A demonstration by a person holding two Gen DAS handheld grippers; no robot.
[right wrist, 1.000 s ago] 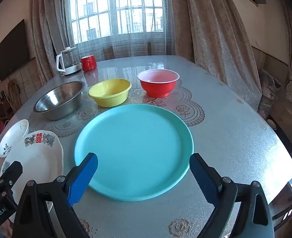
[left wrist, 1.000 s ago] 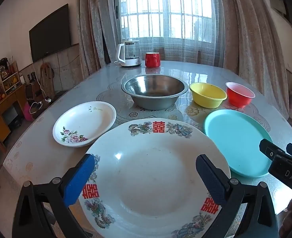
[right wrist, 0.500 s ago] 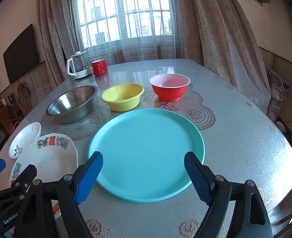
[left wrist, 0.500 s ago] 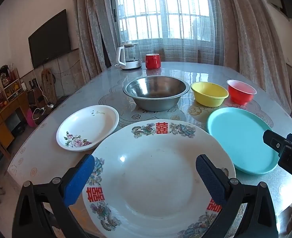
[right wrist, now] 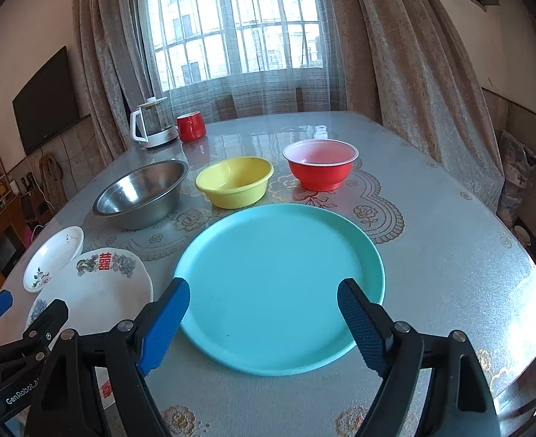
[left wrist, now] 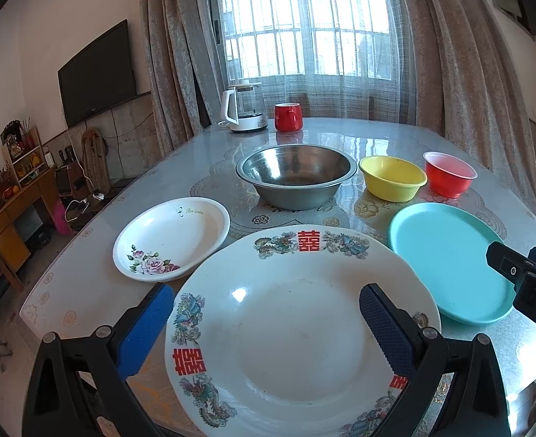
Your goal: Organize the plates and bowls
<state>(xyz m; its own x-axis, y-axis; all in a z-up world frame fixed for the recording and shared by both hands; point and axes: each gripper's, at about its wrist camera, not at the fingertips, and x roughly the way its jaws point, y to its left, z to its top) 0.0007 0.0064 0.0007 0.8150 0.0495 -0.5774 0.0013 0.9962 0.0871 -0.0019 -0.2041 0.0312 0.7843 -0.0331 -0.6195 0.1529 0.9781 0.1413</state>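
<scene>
My left gripper (left wrist: 268, 320) is open and empty above the near part of a large white plate with red characters (left wrist: 300, 324). A small white flowered plate (left wrist: 171, 238) lies to its left. My right gripper (right wrist: 264, 320) is open and empty above the near edge of a teal plate (right wrist: 278, 284). Behind the plates stand a steel bowl (left wrist: 295, 174), a yellow bowl (right wrist: 235, 181) and a red bowl (right wrist: 320, 168). The teal plate also shows in the left wrist view (left wrist: 449, 258).
A white kettle (left wrist: 242, 111) and a red mug (left wrist: 288, 116) stand at the far end of the grey patterned table (right wrist: 449, 255). The near table edge runs just under both grippers. Curtains and a window lie beyond.
Both grippers have risen and drawn back a little from the plates, so more of the table shows. Nothing on the table has moved.
</scene>
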